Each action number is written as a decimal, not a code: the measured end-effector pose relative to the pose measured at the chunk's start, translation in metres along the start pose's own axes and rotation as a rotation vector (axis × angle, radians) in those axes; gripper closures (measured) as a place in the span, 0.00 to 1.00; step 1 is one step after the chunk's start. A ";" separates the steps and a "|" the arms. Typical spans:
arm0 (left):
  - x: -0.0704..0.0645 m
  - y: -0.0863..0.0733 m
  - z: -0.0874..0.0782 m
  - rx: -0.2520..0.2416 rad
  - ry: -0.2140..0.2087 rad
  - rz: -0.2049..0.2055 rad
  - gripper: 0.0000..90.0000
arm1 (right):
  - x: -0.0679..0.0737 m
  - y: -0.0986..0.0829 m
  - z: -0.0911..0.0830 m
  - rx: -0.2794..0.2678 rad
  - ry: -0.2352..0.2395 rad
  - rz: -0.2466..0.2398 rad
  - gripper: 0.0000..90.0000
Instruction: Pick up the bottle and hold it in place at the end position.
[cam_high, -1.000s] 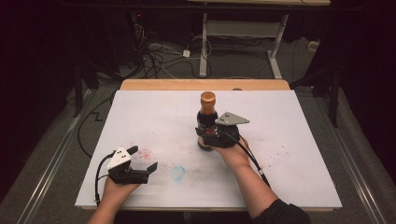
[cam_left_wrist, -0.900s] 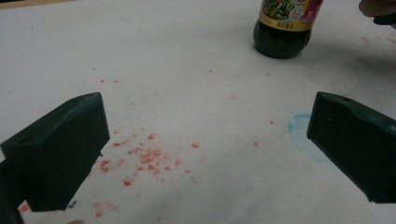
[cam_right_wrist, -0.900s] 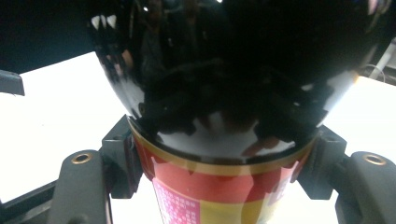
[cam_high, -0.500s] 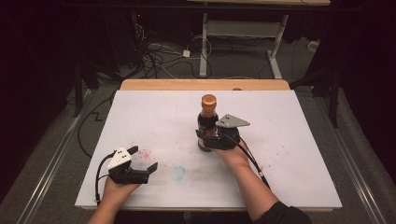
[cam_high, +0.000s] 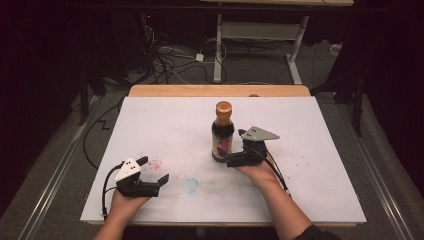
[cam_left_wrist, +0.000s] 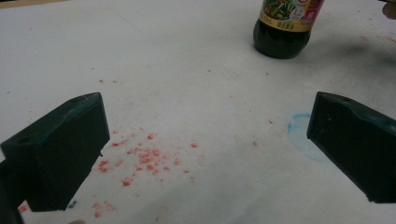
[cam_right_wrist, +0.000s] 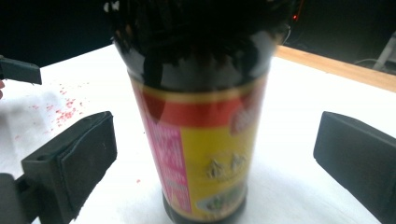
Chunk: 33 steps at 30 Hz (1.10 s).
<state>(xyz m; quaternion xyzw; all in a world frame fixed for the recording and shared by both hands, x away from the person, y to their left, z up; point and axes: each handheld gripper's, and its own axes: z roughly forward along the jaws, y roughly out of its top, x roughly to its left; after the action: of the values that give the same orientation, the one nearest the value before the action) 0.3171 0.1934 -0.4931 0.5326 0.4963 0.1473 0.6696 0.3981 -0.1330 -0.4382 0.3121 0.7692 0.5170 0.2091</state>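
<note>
Bottle (cam_high: 222, 134) upright near centre of worktop (cam_high: 325, 150). Right gripper (cam_high: 231, 159) at its base, jaws spread either side, not touching it. Left gripper (cam_high: 152, 170) near front-left corner, jaws released, holding nothing, above red specks (cam_left_wrist: 144, 156).

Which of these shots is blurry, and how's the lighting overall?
Right gripper view: the bottle sits so close that its label is soft and smeared. Left gripper view: sharp on the red specks. High view: the white table is brightly and evenly lit, the room behind nearly black, details small.
</note>
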 end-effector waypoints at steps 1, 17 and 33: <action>0.000 0.000 0.000 -0.001 0.001 0.000 0.00 | -0.001 -0.001 -0.004 -0.002 -0.002 -0.004 0.00; 0.000 0.001 0.002 0.014 0.007 -0.006 0.00 | -0.017 -0.036 -0.048 -0.012 -0.038 0.029 0.00; -0.023 -0.005 0.012 0.055 -0.007 -0.022 0.00 | -0.029 -0.047 -0.061 -0.018 -0.059 0.044 0.19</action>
<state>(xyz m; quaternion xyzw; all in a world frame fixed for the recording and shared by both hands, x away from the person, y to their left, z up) 0.3146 0.1677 -0.4863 0.5458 0.5038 0.1245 0.6578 0.3672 -0.2063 -0.4588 0.3424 0.7507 0.5190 0.2232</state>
